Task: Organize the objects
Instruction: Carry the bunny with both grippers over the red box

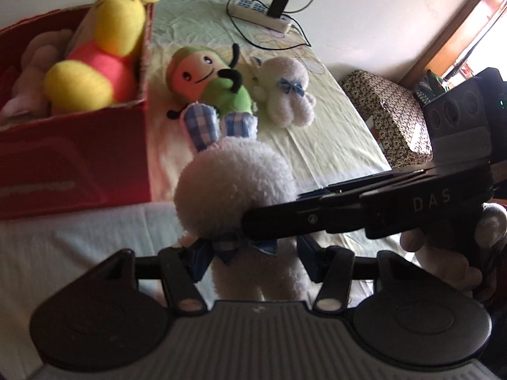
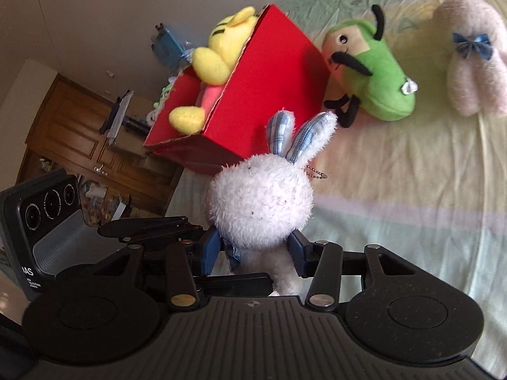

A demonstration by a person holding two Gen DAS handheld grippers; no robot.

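daylight comes from a bright, blown-out doorway (image 1: 475,28) at the upper right of the left wrist view, washing the bed sheet (image 1: 332,133) pale and leaving the near side of the red box (image 1: 73,164) in dull shadow. both views bend strongly at the fisheye edges, with dark corners. the left view is soft with motion blur, worst on the yellow plush (image 1: 101,50), while the right view is crisper on the white bunny (image 2: 263,202).
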